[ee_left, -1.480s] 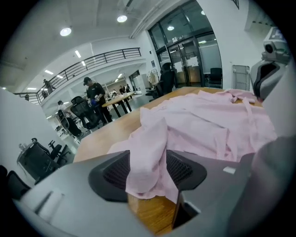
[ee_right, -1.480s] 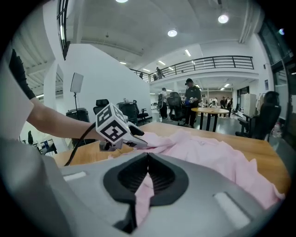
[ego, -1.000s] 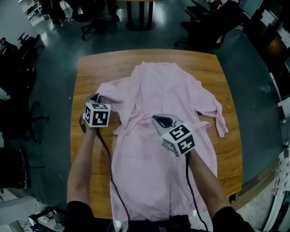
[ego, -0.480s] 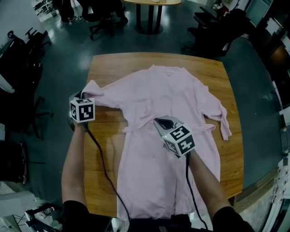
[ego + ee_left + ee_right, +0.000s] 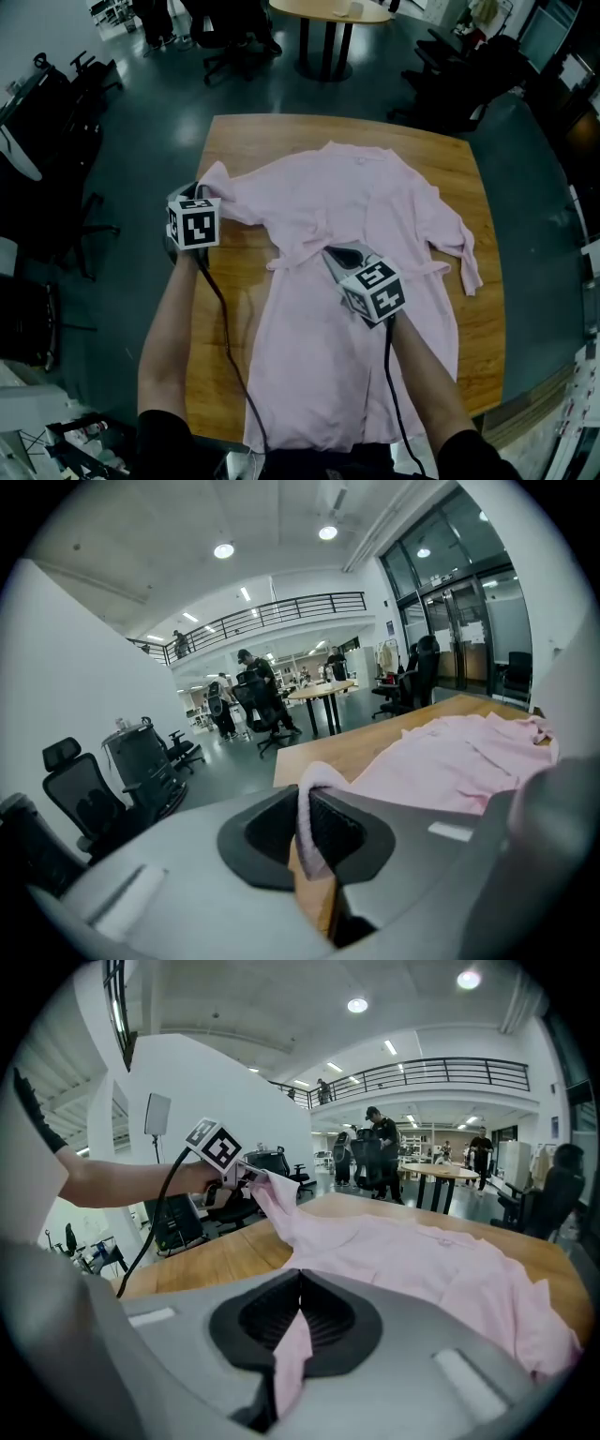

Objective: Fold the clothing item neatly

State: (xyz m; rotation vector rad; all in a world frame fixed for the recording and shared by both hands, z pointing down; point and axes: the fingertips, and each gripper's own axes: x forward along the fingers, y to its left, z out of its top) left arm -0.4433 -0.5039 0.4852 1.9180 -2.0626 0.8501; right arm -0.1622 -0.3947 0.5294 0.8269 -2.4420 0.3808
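A: Right gripper view first: the right tool (image 5: 298, 1321) is pinched tight on a fold of the pink robe (image 5: 422, 1260), with a strip of cloth hanging out below the pads

B: And the left tool (image 5: 307, 822)?

A: Closed too, on the end of one sleeve (image 5: 314, 785), which it holds lifted off the table (image 5: 244, 272) near the left edge. The rest of the robe lies spread flat along the table, hem toward the person and collar (image 5: 356, 155) at the far end

B: So what could go wrong?

A: Both grips are thin bites of soft cloth. I'd judge that if the tools pull apart too hard, the sleeve end may slip out of the left one. Or the whole robe may drag sideways and wrinkle

B: And the belt (image 5: 427, 269)?

A: It trails loose across the waist, so a fold laid over it would likely bunch. The other sleeve (image 5: 459, 248) lies close to the right edge and could slide off if the body is tugged that way

B: Anything further out?

A: Only chairs (image 5: 230, 52), well apart from the table
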